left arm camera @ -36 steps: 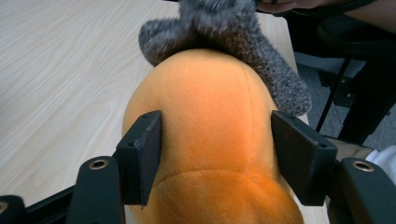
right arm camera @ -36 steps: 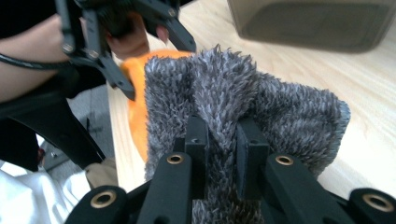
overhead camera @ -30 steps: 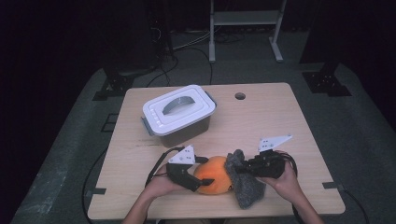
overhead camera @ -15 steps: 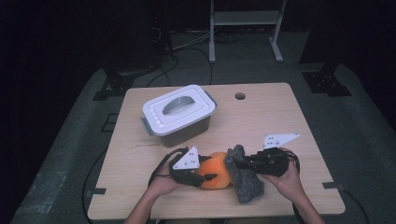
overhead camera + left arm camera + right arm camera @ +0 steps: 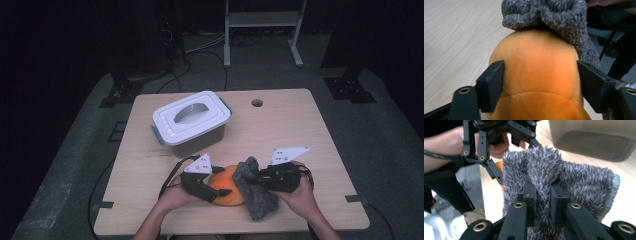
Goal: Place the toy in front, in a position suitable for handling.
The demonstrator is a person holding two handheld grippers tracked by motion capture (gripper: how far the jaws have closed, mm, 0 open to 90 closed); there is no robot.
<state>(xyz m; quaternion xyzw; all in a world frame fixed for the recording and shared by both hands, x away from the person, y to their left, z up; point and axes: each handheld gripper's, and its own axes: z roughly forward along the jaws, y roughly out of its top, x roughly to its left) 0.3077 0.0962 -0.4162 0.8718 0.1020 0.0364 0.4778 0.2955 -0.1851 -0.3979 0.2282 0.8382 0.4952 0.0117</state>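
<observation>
The orange plush toy lay near the front edge of the counter, between the two hands. The left gripper straddled it; its jaws had just been opening, and its pads sat at the plush flanks. The right gripper was clamped on a fold of the grey fuzzy cloth, which draped against the toy's far side. Wiping well probably meant steadying the toy firmly while dragging the cloth across it without losing the pinch.

Looks like a lab or recording studio: lone wooden table on grey mat, black surroundings, loose cables, metal stand behind.
</observation>
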